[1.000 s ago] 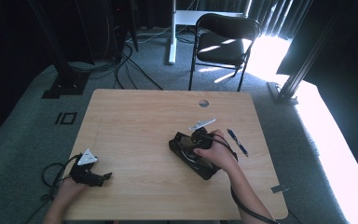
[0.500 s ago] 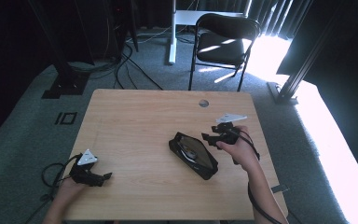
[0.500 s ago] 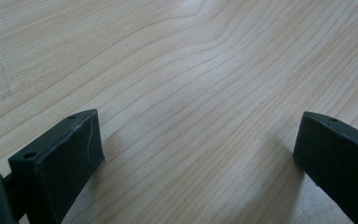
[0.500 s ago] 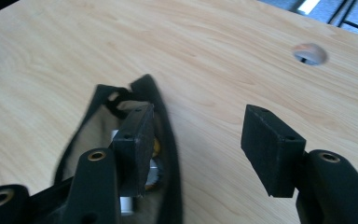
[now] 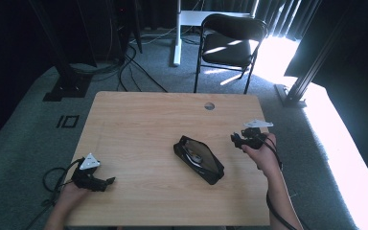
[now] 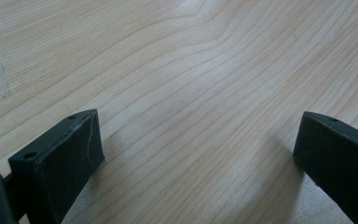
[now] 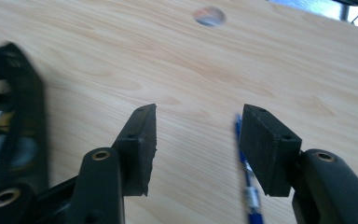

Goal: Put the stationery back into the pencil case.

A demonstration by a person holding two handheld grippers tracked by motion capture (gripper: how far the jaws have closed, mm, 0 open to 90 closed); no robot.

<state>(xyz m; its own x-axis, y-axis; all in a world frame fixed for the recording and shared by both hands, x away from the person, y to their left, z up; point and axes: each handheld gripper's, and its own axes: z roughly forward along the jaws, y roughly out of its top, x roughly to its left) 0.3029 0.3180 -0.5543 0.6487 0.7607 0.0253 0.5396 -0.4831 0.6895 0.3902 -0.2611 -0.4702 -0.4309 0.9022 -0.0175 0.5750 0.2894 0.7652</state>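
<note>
An open black pouch [image 5: 199, 159] lies in the middle of the wooden table [image 5: 139, 120]; its blurred edge [image 7: 16, 112] shows at the left of the right gripper view. A blue pen [image 7: 246, 186] lies on the wood, partly hidden behind the right-hand jaw. My right gripper [image 5: 235, 139] [image 7: 198, 116] hovers near the table's right edge, right of the pouch. It is open, its jaws have just been closing a little, and only bare wood lies between them. My left gripper [image 5: 109, 182] [image 6: 198, 126] rests at the front left, wide open over bare wood.
A round cable hole [image 5: 209, 106] [image 7: 209, 15] sits near the table's far edge. A black chair [image 5: 230, 43] stands behind the table. Cables trail from both grippers off the near edge.
My right gripper has left the pouch and moved right towards the table's right edge, over where the pen lay. The left gripper and the pouch have stayed put.
</note>
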